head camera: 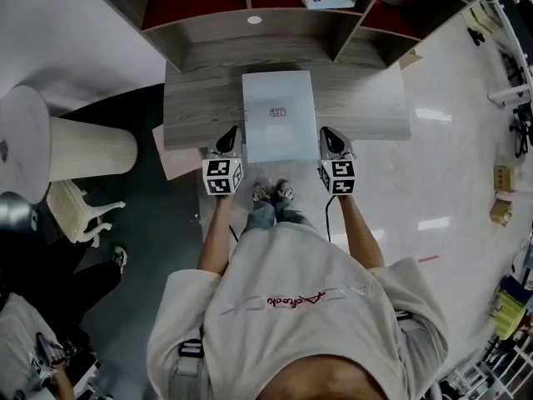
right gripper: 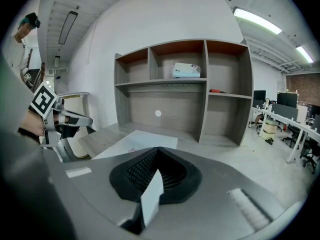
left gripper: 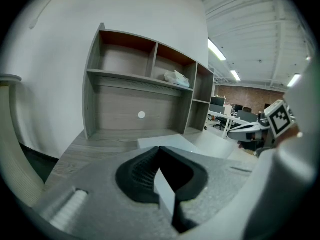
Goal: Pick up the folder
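The folder [head camera: 279,115] lies flat in the middle of the desk [head camera: 200,107], at the centre of the head view. Its long axis runs from the bottom of the frame toward the top, that is, away from the person and toward the shelves [head camera: 250,23]. Its near short edge seems to come a little over the front edge of the desk. The left gripper [head camera: 226,142] is just beside the lower left corner of the folder and the right gripper [head camera: 331,142] is just beside the lower right corner, so the folder lies between the two, and neither is clearly nearer. Whether they touch it I cannot tell. In the left gripper view the folder is ahead and a little to the right of centre; in the right gripper view it is ahead and to the left. Both grippers have their jaws fully together and hold nothing. In my judgement each gripper must first open, then move inward toward the centre of the frame to take a long side edge or the near edge that overhangs, because a flat folder gives no other place to grip.
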`<state>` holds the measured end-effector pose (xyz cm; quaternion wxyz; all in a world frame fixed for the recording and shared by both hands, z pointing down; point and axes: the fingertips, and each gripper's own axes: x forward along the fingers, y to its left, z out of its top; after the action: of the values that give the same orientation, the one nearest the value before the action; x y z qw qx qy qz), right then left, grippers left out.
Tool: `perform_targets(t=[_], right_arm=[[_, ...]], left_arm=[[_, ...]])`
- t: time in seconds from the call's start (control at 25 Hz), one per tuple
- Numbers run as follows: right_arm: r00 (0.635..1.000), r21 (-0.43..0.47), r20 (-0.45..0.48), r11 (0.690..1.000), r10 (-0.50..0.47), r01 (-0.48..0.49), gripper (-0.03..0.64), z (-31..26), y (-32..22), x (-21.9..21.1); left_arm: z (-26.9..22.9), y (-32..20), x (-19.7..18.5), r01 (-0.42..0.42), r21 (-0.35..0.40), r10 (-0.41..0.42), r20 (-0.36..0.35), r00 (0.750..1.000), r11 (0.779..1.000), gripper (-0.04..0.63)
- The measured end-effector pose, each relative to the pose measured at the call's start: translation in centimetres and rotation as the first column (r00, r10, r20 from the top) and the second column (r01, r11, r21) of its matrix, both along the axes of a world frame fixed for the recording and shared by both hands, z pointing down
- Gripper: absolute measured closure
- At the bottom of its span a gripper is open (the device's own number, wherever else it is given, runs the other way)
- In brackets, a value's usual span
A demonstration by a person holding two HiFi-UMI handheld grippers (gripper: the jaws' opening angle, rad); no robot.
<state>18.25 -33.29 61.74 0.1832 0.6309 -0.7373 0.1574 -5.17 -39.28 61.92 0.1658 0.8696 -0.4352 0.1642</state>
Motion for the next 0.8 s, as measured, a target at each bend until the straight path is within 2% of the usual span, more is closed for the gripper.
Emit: perform_targets(t=[0.48, 0.8], right_arm=[[1.0, -0.12, 0.013, 0.993, 0.014, -0.012, 0.611, 5.5, 3.0, -0.2], [0.998, -0.178, 0.048, 0.983, 0.048, -0.038, 0.611, 8.3, 5.0, 0.1]], left_arm=[[5.4, 2.2, -1.2, 0.015, -0.116, -0.015, 0.002, 1.0, 0.993, 0.595], [8.7, 3.7, -1.8, 0.036, -0.185, -0.043, -0.033, 0.999, 0.982, 0.595]])
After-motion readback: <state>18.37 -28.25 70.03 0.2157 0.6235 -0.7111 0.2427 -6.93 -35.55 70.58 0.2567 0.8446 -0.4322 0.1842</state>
